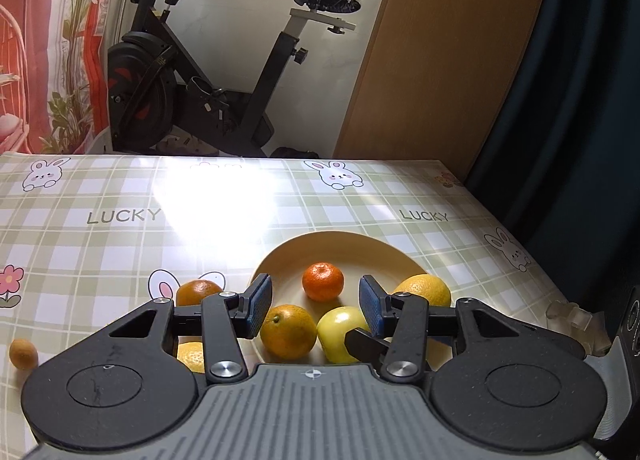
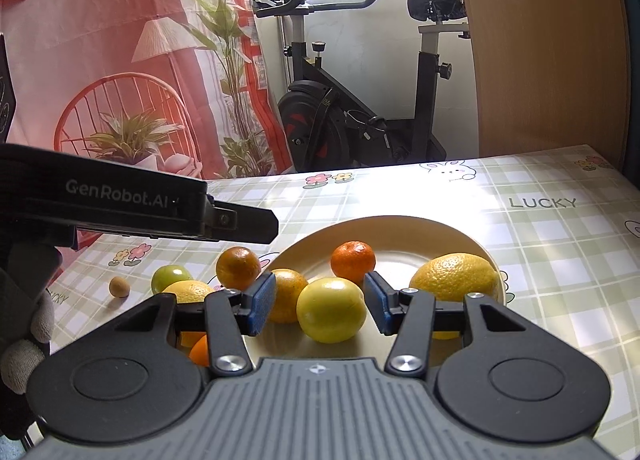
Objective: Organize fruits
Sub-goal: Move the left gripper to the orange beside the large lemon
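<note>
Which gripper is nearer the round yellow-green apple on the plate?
Right. The open right gripper has the round yellow-green apple between its fingers; the left gripper hovers higher, off to the apple's left.

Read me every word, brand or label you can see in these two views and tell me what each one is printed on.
"LUCKY": printed on the checked tablecloth, twice in the left wrist view, once clearly in the right wrist view.
"LUCKY": again on the tablecloth at the left edge of the right wrist view, small and tilted.
"GenRobot.AI": on the side of the left gripper body, seen in the right wrist view.
Markings on the exercise bike frame: too small to read.
</note>
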Action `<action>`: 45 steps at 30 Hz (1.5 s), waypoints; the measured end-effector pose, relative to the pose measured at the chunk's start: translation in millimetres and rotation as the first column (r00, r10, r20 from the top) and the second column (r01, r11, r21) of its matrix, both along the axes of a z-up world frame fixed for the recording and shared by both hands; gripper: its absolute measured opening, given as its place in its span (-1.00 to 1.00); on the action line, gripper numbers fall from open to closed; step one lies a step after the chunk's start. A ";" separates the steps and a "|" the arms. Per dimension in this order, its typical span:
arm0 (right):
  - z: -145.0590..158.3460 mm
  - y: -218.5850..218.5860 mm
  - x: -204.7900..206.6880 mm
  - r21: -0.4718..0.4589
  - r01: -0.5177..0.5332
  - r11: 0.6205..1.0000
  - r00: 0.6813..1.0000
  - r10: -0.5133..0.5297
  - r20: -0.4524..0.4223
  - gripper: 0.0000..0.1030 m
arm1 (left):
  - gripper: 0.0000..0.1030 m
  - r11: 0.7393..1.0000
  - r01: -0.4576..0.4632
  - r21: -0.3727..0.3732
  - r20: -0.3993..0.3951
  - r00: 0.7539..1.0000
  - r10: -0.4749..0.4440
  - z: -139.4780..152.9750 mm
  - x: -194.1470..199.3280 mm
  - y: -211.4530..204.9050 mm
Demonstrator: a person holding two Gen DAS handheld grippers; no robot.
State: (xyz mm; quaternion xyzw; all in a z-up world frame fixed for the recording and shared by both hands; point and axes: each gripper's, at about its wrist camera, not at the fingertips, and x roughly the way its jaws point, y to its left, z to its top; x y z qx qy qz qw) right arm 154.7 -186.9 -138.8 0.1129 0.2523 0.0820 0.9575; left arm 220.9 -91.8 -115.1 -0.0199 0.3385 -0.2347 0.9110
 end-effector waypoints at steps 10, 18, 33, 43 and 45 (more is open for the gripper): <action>-3.3 32.2 -26.5 -0.041 -0.102 0.994 0.995 0.102 -0.003 0.01 | -0.02 0.991 -0.137 -0.009 0.020 0.990 0.137 8.6 -19.9 55.9; -12.9 55.8 -34.9 -0.084 -0.184 0.979 0.983 0.184 -0.017 0.00 | -0.01 0.971 -0.238 -0.011 0.024 0.971 0.238 0.5 -44.3 87.6; -33.2 67.7 -17.7 -0.076 -0.226 0.971 0.973 0.220 -0.075 -0.01 | -0.03 0.982 -0.184 -0.040 -0.036 0.982 0.183 -25.6 -53.5 83.9; -40.7 81.1 -11.5 -0.147 -0.230 0.962 0.973 0.224 -0.053 -0.01 | -0.04 0.995 -0.090 -0.049 -0.081 0.993 0.085 -37.4 -51.6 64.3; -41.9 82.3 -11.4 -0.154 -0.227 0.962 0.974 0.222 -0.048 -0.01 | -0.04 0.996 -0.080 -0.046 -0.086 0.993 0.076 -40.2 -50.9 60.0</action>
